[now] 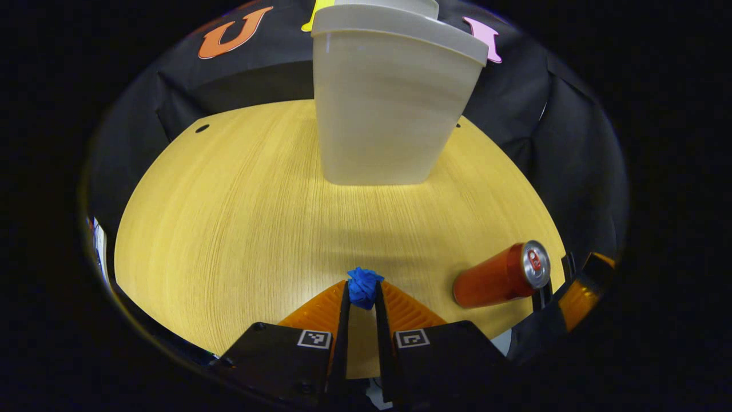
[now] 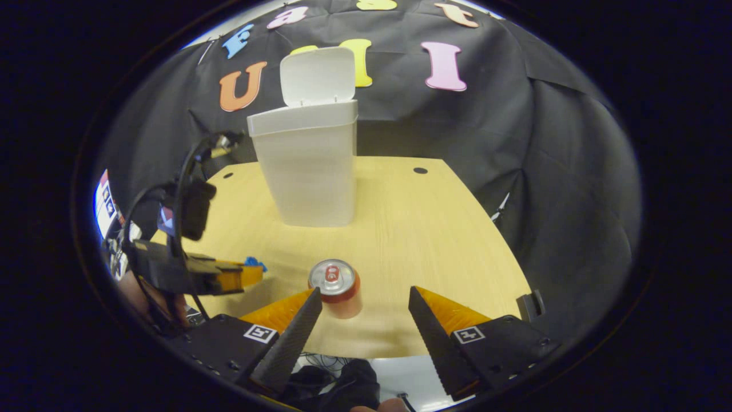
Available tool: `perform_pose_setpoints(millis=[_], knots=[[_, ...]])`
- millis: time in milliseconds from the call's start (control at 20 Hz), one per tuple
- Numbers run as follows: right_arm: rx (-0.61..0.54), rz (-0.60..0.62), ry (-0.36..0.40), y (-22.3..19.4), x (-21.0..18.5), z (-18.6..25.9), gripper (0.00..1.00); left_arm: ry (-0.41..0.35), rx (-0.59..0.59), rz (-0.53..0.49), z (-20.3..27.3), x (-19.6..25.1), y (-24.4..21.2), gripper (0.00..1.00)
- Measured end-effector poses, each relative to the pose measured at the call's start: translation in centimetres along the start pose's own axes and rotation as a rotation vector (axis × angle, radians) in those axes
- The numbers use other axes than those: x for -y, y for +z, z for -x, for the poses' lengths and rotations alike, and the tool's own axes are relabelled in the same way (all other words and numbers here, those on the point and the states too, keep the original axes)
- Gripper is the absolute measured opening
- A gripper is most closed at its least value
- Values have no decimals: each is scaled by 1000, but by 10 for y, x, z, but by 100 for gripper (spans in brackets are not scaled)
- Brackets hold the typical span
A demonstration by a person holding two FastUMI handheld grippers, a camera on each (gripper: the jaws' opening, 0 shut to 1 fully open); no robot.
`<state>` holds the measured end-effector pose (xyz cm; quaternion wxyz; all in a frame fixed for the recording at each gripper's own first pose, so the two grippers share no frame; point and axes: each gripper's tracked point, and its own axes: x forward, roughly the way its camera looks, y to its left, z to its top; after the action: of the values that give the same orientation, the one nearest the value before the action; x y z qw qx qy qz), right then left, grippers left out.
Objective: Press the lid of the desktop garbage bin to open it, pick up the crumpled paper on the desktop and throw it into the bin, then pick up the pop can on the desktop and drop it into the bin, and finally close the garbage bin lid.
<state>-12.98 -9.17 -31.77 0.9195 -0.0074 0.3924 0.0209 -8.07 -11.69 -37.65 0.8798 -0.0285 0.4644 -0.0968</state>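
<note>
Left gripper view: left tool (image 1: 361, 293) pinching crumpled paper (image 1: 363, 286).

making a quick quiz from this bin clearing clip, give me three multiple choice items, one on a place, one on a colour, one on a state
1. Where is the blue crumpled paper?
A. inside the bin
B. between the left tongs
C. on top of the can

2. What colour is the body of the pop can?
A. green
B. silver all over
C. orange-red

3. What state is the garbage bin lid in?
A. flipped up, open
B. pressed shut
C. lying on the table

Answers:
1 B, the left gripper view shows both fingers closed against the paper just above the wooden table.
2 C, the can's side is orange-red under a silver top, and it stands ahead of the open right tongs.
3 A, the right gripper view shows the lid standing upright behind the mouth of the white garbage bin.
</note>
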Motion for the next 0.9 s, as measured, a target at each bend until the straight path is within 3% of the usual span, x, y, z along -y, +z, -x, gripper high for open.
perform_pose_setpoints(millis=[300,450,900], knots=[[-55,25,30,-34,-18,-17,96,-11,196,8,33,-5,70,30],[-96,3,40,-54,-21,-37,96,3,273,-1,50,-9,99,27],[-134,-30,70,-63,-36,-88,97,25,383,-10,85,-17,132,27]])
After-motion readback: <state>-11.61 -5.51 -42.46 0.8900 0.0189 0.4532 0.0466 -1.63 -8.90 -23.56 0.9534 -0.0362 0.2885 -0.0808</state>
